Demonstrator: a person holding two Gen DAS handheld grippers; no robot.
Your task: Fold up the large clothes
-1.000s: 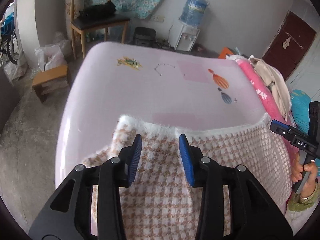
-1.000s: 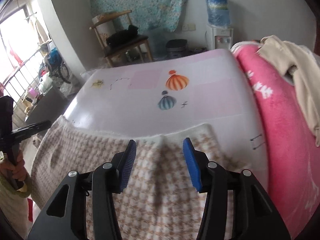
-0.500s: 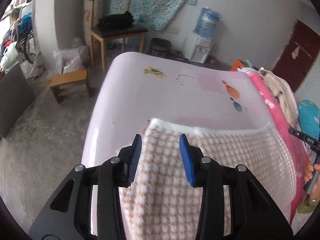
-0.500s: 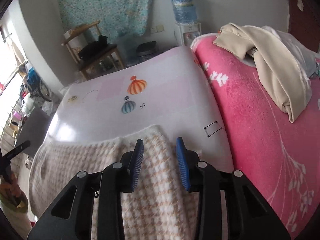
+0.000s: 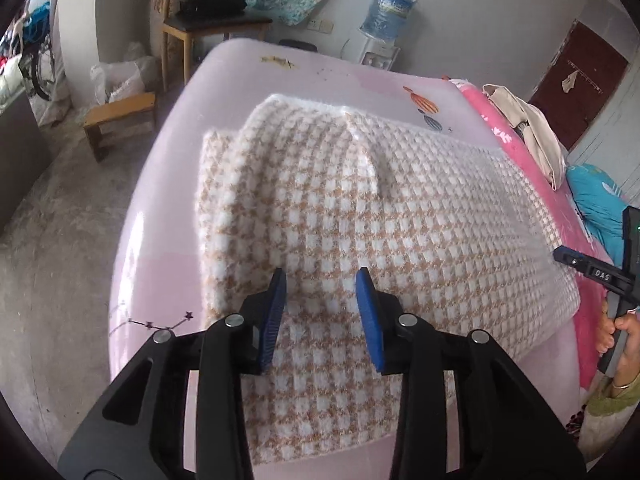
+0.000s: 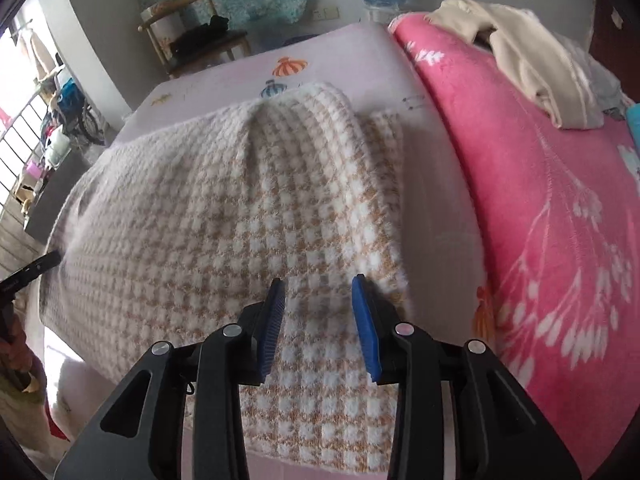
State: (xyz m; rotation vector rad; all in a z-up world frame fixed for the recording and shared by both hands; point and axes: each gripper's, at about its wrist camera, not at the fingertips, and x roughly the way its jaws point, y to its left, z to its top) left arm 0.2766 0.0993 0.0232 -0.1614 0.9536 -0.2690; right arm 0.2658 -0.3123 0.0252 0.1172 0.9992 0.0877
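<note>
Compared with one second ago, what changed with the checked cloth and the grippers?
The checked cloth had its fuzzy edge at both grippers' pads; now that edge lies farther up the bed. The left gripper and right gripper have drawn back over the cloth, gripping nothing; the right's jaws are opening. Pink blanket, beige garment: unchanged.

Garment [image 5: 360, 208] flat on bed [image 5: 168, 208], blanket [image 6: 540, 200] at rt.
</note>
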